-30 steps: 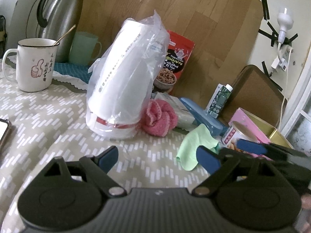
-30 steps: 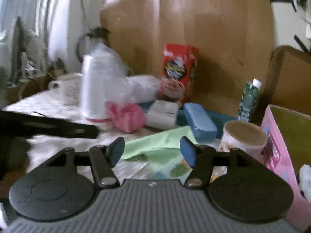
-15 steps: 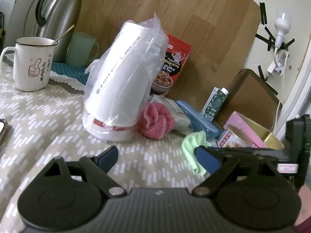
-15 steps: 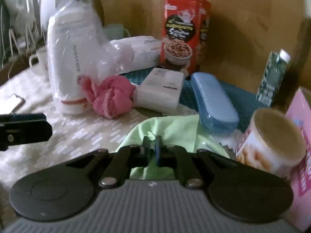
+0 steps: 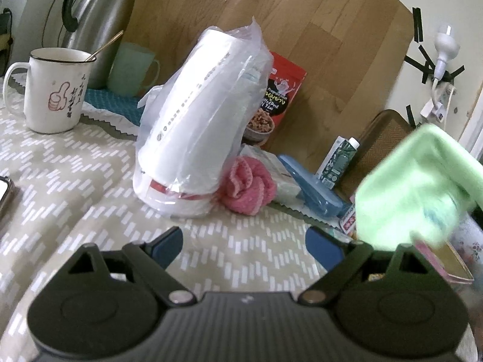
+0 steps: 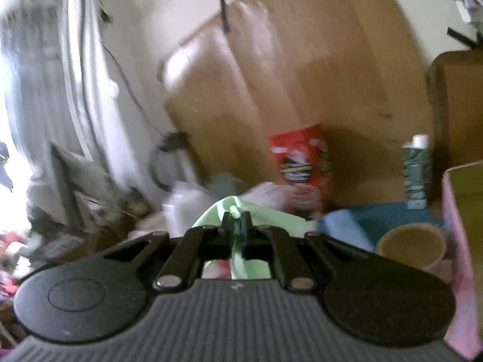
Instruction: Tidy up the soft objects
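Green cloth point(image 6: 241, 211) now pinched in the clenched right gripper point(image 6: 238, 226) and off the table, hanging blurred at three o'clock in the left view (a second ago flat by the tin). Left gripper point(image 5: 246, 241) spread wide, empty, unmoved. Pink cloth point(image 5: 249, 185) at twelve, against the bagged cups point(image 5: 199, 120), probably next.

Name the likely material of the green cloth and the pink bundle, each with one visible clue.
Green cloth: probably thin microfibre, matte; it drapes limply.
Pink bundle: looks like knitted or terry fabric; ribbed, fuzzy, looped surface, rolled up.
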Action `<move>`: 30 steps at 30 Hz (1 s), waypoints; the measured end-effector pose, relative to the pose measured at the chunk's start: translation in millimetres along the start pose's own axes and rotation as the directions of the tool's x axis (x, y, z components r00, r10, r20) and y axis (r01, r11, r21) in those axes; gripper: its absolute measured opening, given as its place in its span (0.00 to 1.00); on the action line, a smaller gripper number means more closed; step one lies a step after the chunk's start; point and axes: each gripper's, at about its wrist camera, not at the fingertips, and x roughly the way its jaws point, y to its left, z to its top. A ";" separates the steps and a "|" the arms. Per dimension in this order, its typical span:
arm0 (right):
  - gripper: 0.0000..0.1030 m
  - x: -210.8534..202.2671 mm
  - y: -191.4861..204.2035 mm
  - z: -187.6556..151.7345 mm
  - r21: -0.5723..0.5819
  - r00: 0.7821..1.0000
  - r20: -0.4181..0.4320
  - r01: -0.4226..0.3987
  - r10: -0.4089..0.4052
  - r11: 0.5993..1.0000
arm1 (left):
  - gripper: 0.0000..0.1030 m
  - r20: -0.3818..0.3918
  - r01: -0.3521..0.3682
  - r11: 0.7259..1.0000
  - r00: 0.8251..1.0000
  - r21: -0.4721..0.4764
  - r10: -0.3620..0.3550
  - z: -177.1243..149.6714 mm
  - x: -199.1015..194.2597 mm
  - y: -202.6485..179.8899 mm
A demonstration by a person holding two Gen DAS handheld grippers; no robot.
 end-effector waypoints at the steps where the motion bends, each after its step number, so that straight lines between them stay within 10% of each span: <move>1: 0.08 -3.9 -0.6 -4.7 0.030 0.999 -0.020 -0.043 0.043 0.999 | 0.89 -0.003 0.001 1.000 1.000 -0.001 -0.001 0.2 0.6 0.1; 5: 0.08 -7.1 2.1 -36.4 0.057 0.989 -0.130 -0.067 0.074 0.996 | 0.89 -0.011 0.001 1.000 1.000 -0.006 -0.001 0.2 2.1 1.1; 13: 0.11 21.6 7.9 -102.8 -0.193 0.912 -0.352 0.151 -0.212 0.969 | 0.89 -0.015 -0.010 1.000 1.000 0.013 0.010 -0.9 3.1 -1.5; 20: 0.14 21.6 9.4 -105.3 -0.249 0.919 -0.318 0.154 -0.231 0.956 | 0.89 -0.038 -0.008 0.999 0.999 0.052 0.010 -1.7 7.5 -6.8; 24: 0.61 9.0 7.6 -100.8 -0.195 0.949 -0.248 0.148 -0.194 0.970 | 0.89 -0.046 -0.009 0.997 0.999 0.074 0.012 -2.0 9.8 -9.0; 30: 0.61 -9.7 5.9 -91.9 -0.176 0.963 -0.180 0.169 -0.201 0.970 | 0.89 -0.061 -0.016 0.995 0.998 0.101 0.022 -2.0 14.3 -12.0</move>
